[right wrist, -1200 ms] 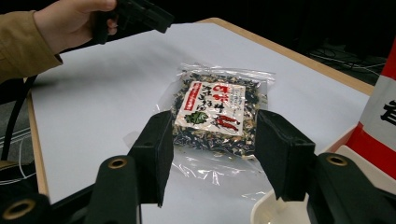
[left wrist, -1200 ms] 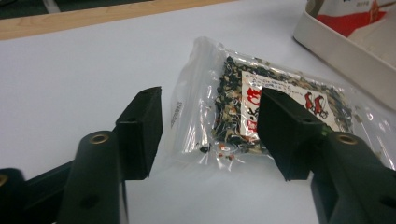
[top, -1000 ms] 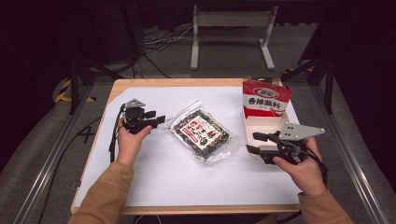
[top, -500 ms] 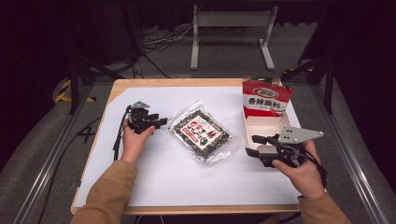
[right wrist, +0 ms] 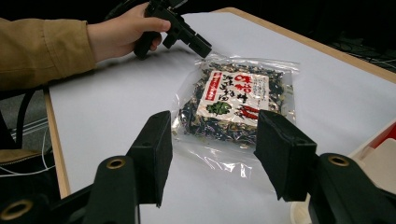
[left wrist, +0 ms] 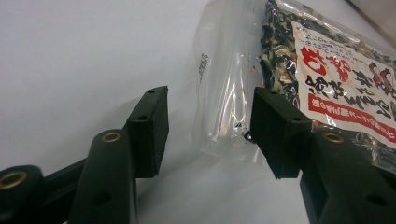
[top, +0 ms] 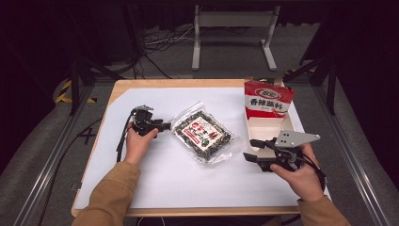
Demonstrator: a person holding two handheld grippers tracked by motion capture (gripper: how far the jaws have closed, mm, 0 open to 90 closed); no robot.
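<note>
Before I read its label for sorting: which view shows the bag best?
The right gripper view: the whole bag faces it, label legible. The high view has it whole but small; the left gripper view only its clear edge and part label.

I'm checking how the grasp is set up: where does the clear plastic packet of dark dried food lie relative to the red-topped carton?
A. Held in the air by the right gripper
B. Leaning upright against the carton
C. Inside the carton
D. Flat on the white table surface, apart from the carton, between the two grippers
D: the packet lies flat on the white table surface, clear of the carton, between the left gripper and the right gripper.
</note>
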